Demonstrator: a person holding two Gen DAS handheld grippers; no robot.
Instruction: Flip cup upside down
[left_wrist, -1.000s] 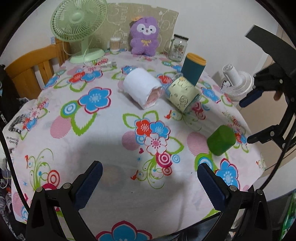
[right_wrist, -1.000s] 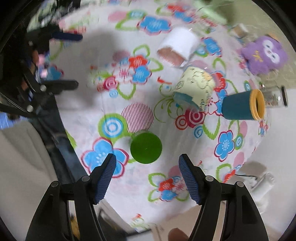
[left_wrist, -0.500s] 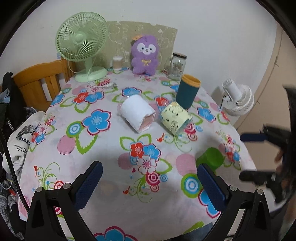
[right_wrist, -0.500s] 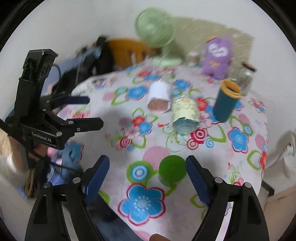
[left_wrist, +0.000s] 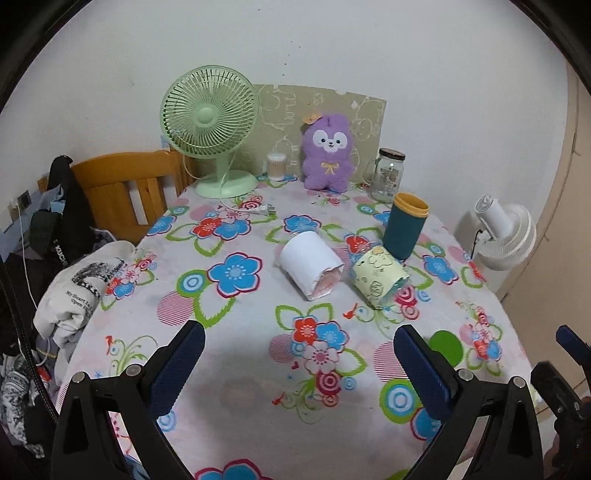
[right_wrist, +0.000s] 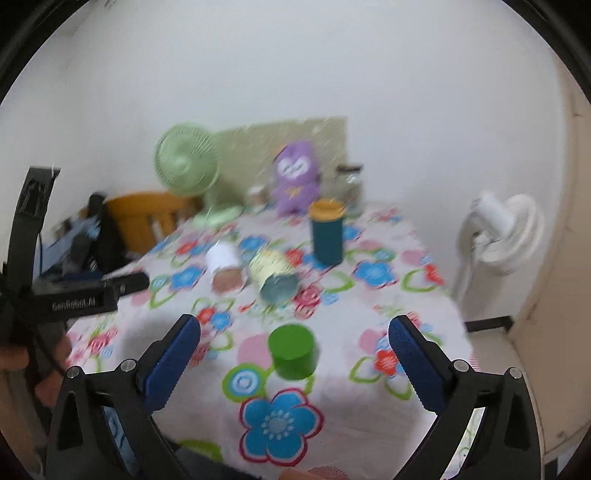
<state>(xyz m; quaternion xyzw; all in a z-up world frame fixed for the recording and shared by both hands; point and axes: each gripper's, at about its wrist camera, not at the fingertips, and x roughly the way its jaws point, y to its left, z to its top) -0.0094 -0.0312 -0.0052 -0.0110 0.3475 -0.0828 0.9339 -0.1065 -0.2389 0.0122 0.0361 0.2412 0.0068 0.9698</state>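
Right gripper (right_wrist: 294, 356): jaws spread wide, grasping nothing, held above the near edge of the table (right_wrist: 424, 306). The green cup (right_wrist: 293, 350) stands on the flowered cloth between the two blue pads in the right wrist view — apart from both, closed end up, as far as the blurred frame allows. In the left wrist view the same cup shows only as a green patch behind the right-hand finger.

Left gripper (left_wrist: 295, 365): jaws likewise wide apart and empty, held over the near part of the table, well back from the cups.

Other items, mid-table: a white cup (left_wrist: 310, 264) and a pale yellow cup (left_wrist: 378, 275), both lying on their sides, just beside each other; a dark teal cup (left_wrist: 404, 230) with a yellow rim, upright behind them.

At the far edge — a green fan (left_wrist: 210, 122), a purple plush toy (left_wrist: 328, 151), a glass jar (left_wrist: 388, 173).
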